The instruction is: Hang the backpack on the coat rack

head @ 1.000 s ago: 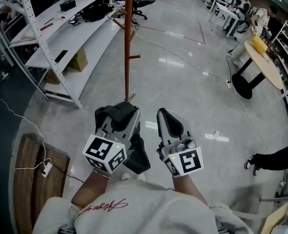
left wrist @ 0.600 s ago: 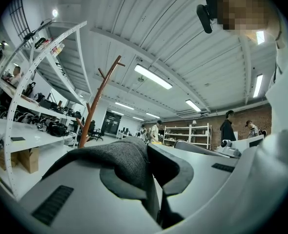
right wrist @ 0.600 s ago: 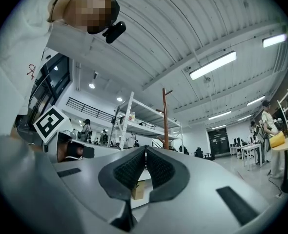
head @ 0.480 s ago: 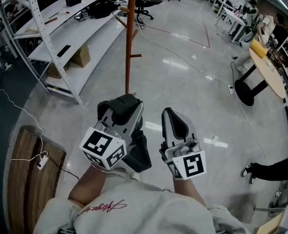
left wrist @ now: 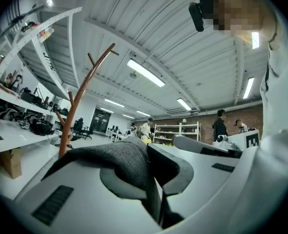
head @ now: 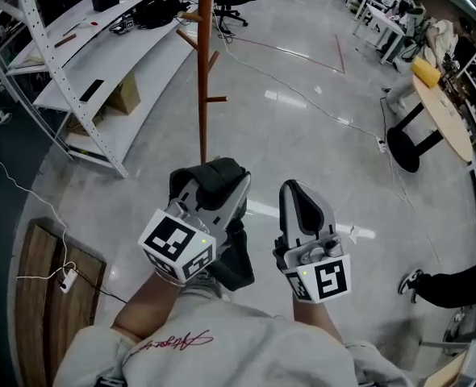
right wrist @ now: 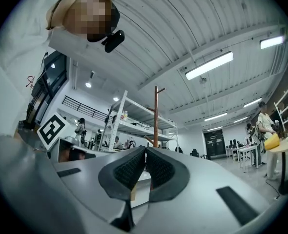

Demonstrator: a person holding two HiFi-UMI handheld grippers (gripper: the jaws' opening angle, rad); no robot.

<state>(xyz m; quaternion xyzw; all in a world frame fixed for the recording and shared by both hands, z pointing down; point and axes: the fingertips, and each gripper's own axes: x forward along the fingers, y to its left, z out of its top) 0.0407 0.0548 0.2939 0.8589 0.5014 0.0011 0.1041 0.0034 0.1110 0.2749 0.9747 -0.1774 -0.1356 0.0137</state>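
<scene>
The brown wooden coat rack (head: 203,71) stands on the shiny floor just ahead, with short pegs along its pole. My left gripper (head: 218,185) is shut on a grey strap of the dark backpack (head: 231,256), whose body hangs below the gripper. In the left gripper view the grey fabric (left wrist: 117,155) drapes over the jaw tips of the left gripper (left wrist: 146,152), with the rack (left wrist: 78,106) beyond at left. My right gripper (head: 297,193) is beside it, shut and holding nothing. In the right gripper view the pads of the right gripper (right wrist: 145,155) meet, and the rack (right wrist: 155,113) rises behind them.
White metal shelving (head: 85,63) with boxes and gear runs along the left. A wooden board (head: 48,289) with a cable and power strip lies at lower left. A round table (head: 440,107) and a person's leg (head: 452,264) are at the right.
Both grippers have moved forward toward the coat rack, and the backpack has travelled with the left one. Neither gripper's jaws have changed.
</scene>
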